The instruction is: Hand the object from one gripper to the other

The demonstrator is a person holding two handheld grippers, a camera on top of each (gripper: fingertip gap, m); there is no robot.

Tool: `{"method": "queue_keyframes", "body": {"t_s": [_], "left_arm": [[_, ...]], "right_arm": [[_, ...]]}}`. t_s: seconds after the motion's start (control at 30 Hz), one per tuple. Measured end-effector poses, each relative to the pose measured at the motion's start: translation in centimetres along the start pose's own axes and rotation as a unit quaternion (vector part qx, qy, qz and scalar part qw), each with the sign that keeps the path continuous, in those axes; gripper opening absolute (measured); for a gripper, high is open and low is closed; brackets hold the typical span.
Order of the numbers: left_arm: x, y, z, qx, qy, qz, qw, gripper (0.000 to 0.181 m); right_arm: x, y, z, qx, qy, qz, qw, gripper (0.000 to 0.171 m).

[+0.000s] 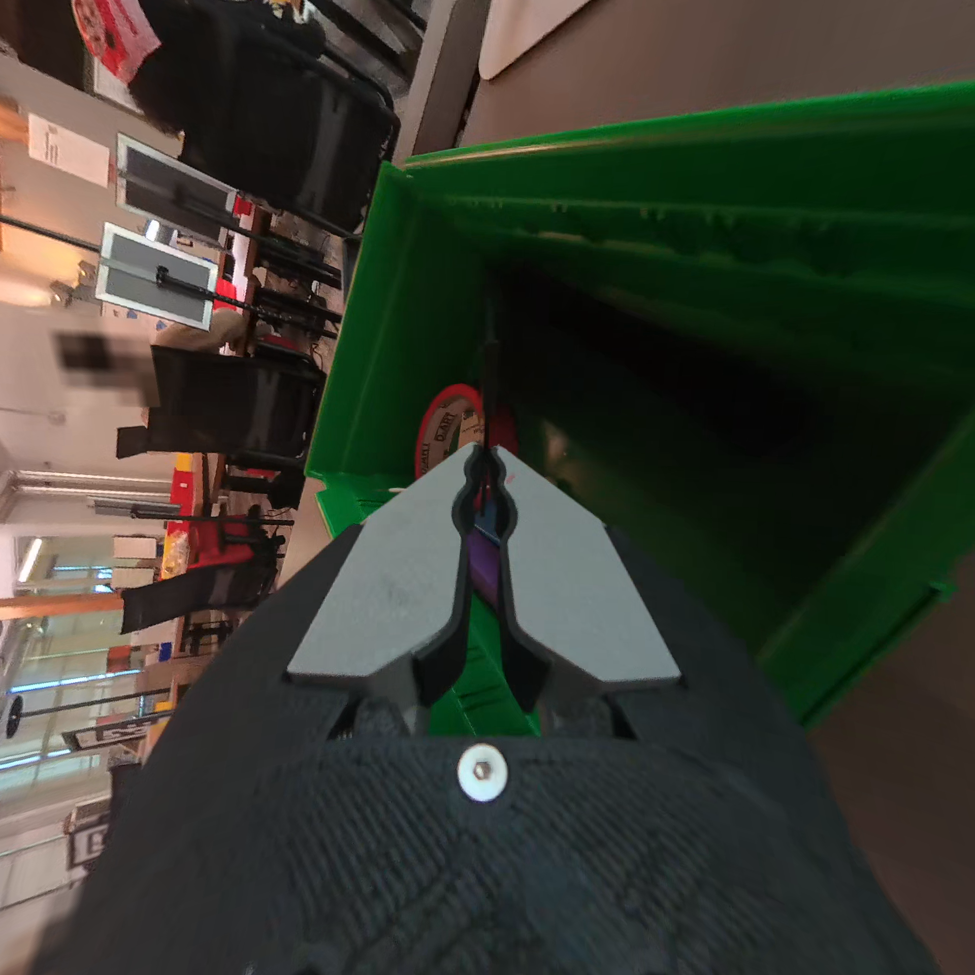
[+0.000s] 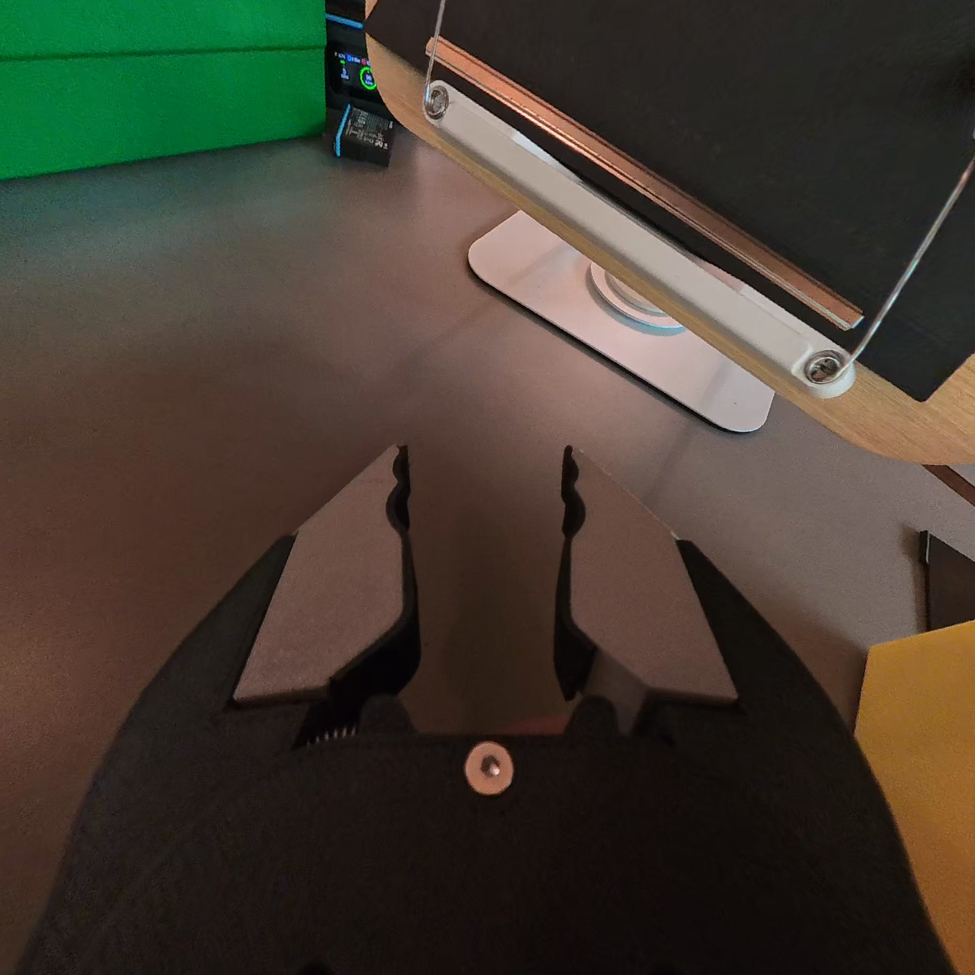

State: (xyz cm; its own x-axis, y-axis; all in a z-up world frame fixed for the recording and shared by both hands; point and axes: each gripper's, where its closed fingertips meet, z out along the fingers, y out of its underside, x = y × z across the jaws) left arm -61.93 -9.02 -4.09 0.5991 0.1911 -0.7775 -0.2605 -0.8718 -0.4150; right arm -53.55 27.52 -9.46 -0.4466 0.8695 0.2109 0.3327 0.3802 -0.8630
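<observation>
The left gripper (image 1: 486, 452) is clenched on a thin black rod-like object (image 1: 488, 380), which runs from between the fingertips up toward the middle of the frame; what it is cannot be told. Its grey fingers (image 1: 401, 570) meet at the tips with only a wavy slit between them. Through that slit a purple patch (image 1: 483, 567) and a bit of blue show, too hidden to identify. Just beyond the tips, a red tape roll (image 1: 448, 422) stands on edge in the green bin (image 1: 380, 327), close to the bin's left wall. The bin fills the centre and right of the frame, its interior dark and deep, and its walls close in on the left, at the top and on the lower right. Beyond its left wall, black chairs (image 1: 237, 401) and a cluttered room fill the left edge of the frame.

The right gripper (image 2: 485, 453) is released, jaws spread wide with nothing between them, above a bare grey-brown tabletop (image 2: 211, 343). Open table stretches ahead and to the left. At upper right a wood-edged dark panel (image 2: 738, 132) overhangs a white stand base (image 2: 554, 274), blocking that side. A green wall of the bin (image 2: 158, 89) spans the upper left, with a small black device (image 2: 361, 134) beside it. A yellow block (image 2: 928, 749) sits at the lower right edge.
</observation>
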Motion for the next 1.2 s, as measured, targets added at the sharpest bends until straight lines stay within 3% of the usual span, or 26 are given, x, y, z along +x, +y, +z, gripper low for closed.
{"method": "queue_keyframes", "body": {"t_s": [0.53, 0.63, 0.8, 0.9, 1.07, 1.2], "left_arm": [[-1.9, -1.0, 1.7, 0.01, 0.001, -0.15, 0.989, 0.0], [-0.8, -0.2, 3.1, -0.027, 0.014, -0.15, 0.988, 0.015], [-1.9, -0.9, 3.4, -0.038, -0.01, -0.13, 0.991, 0.0], [-5.4, -2.2, 1.2, -0.006, -0.071, -0.126, 0.989, 0.0], [-11.9, -6.4, -5.8, 0.075, -0.172, -0.154, 0.97, 0.0], [-12.0, -15.0, -11.3, 0.271, -0.147, -0.228, 0.924, 0.0]], "right_arm": [[-0.6, -0.5, -0.2, 0.006, -0.002, -0.013, 1.0, 0.055], [-0.6, -0.5, -0.2, 0.006, -0.002, -0.013, 1.0, 0.055], [-0.6, -0.5, -0.2, 0.006, -0.003, -0.012, 1.0, 0.055], [-0.6, -0.3, -0.1, 0.002, -0.005, -0.011, 1.0, 0.055], [-0.5, -0.4, -0.1, 0.007, -0.011, 0.002, 1.0, 0.055], [-2.2, -1.8, -0.7, 0.047, -0.072, 0.024, 0.996, 0.057]]}}
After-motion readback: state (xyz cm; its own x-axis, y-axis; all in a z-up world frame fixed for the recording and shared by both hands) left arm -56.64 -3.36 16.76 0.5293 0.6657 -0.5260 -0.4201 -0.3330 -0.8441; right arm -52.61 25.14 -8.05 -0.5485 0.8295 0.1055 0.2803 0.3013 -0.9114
